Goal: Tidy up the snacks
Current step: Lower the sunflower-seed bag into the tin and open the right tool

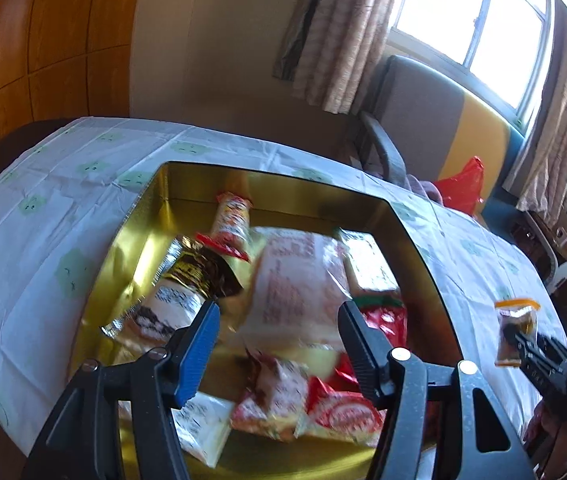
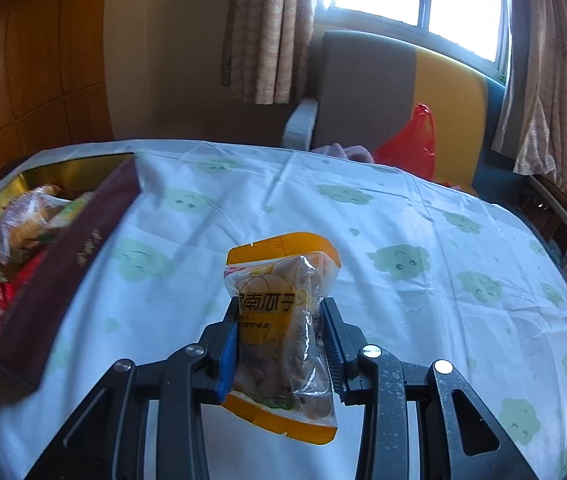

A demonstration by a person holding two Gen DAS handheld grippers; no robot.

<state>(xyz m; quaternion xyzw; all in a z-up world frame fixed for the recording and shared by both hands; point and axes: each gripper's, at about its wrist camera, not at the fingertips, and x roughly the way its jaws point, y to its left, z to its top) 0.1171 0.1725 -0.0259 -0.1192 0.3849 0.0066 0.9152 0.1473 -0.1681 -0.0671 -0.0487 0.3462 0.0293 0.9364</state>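
Note:
A gold-lined tin box (image 1: 155, 216) with dark outer walls sits on the table and holds several snack packets (image 1: 291, 280). My left gripper (image 1: 277, 320) is open and empty, hovering over the packets in the box. My right gripper (image 2: 281, 328) is shut on an orange pumpkin seed packet (image 2: 279, 308), held upright above the tablecloth to the right of the box (image 2: 63, 264). In the left wrist view, the right gripper (image 1: 523, 344) and its packet (image 1: 515, 324) show at the right edge.
A white tablecloth (image 2: 403, 240) with green cloud faces covers the table. A grey and yellow chair (image 2: 383, 92) with a red plastic bag (image 2: 411, 144) stands behind the table, under a bright window. Wooden panelling is at the left.

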